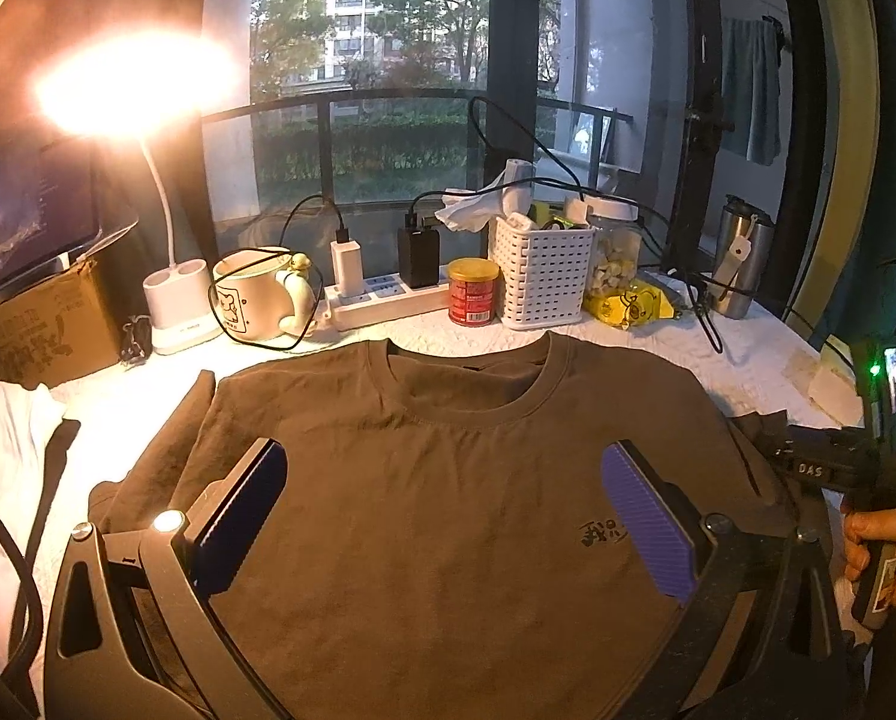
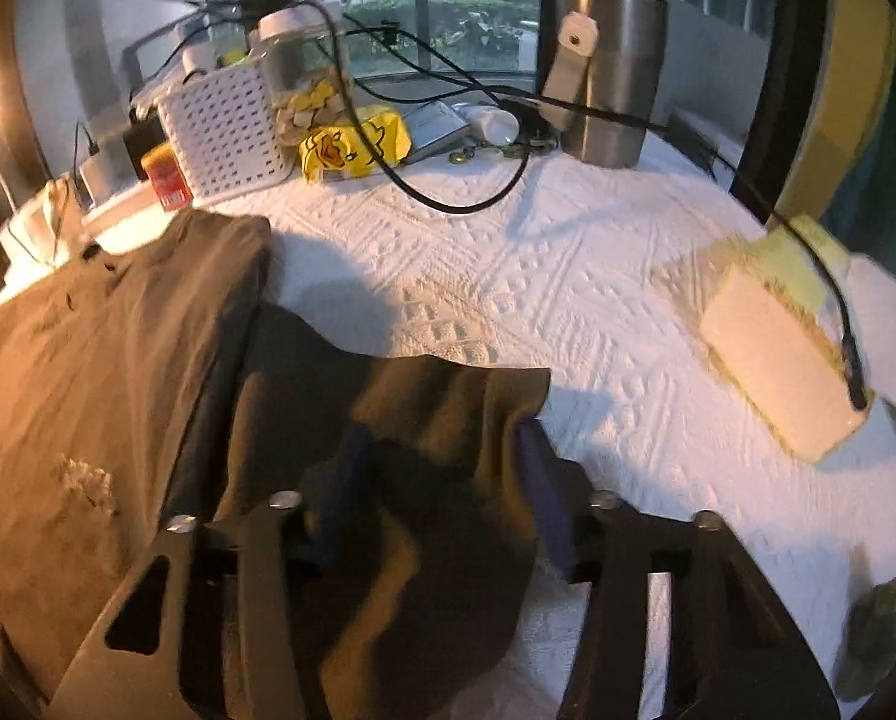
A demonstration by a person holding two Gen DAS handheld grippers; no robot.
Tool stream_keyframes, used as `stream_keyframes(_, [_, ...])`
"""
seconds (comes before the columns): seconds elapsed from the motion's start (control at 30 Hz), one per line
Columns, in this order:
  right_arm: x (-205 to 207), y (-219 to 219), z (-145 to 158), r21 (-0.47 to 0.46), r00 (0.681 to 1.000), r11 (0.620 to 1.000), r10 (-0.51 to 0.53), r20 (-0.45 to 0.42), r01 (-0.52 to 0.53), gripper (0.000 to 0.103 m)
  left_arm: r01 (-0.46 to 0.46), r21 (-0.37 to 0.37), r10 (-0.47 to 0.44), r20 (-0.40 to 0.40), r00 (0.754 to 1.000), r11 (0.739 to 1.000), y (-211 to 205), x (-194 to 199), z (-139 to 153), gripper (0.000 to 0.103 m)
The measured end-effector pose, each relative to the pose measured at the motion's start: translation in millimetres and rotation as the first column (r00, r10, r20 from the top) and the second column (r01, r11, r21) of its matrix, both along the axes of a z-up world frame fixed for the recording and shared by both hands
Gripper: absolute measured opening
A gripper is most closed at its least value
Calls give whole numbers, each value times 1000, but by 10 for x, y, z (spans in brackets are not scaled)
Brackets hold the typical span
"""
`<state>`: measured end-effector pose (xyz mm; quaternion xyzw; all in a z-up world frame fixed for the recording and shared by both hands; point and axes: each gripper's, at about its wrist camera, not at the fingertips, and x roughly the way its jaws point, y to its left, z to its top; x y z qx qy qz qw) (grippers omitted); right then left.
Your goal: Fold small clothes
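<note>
Brown T-shirt (image 1: 424,480) is laid flat on the white-covered surface (image 2: 568,300), collar toward top of frame. Left gripper (image 1: 442,516) is held over the chest, jaws wide apart, nothing gripped. Right gripper (image 2: 436,504) is seen lower centre in its own view, jaws part-closed around the sleeve (image 2: 424,420); firm pinch cannot be confirmed. Sleeve lies right of the body, so the right hand is nearer. White basket (image 1: 541,279) holds tissue and small items.
</note>
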<state>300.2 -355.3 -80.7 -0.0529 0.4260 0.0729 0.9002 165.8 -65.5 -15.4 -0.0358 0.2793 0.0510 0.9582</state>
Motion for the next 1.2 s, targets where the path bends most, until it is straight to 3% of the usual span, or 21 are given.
stream_keyframes(0.03, [-9, 14, 3, 0, 1000, 1000, 14, 2, -14, 26, 1, -4, -1, 1, 1000, 1000, 9, -9, 0, 103])
stream_keyframes(0.1, [-26, 31, 9, 4, 999, 999, 35, 3, -35, 14, 1, -13, -1, 3, 1000, 1000, 36, -31, -2, 103])
stream_keyframes(0.17, [-58, 31, 25, 3, 999, 999, 35, 11, -35, 10, 1, -17, -1, 5, 1000, 1000, 46, -47, 2, 103])
stream_keyframes(0.63, [-356, -27, 698, 37, 982, 998, -65, 180, 59, 9, 4, -85, 1, 53, 999, 996, 362, -271, 30, 103])
stream_keyframes(0.87, [-547, 45, 1031, 42, 954, 991, -132, 271, 125, 8, -5, -124, 15, 82, 997, 992, 616, -385, 52, 103])
stream_keyframes(1.0, [-551, 69, 1084, 30, 949, 987, -161, 273, 159, 8, -5, -149, 19, 94, 995, 989, 760, -428, 50, 103])
stream_keyframes(1.2, [-627, 385, 1130, 1, 957, 995, -101, 273, 105, 8, 2, -181, 17, 102, 995, 984, 932, -494, 16, 103])
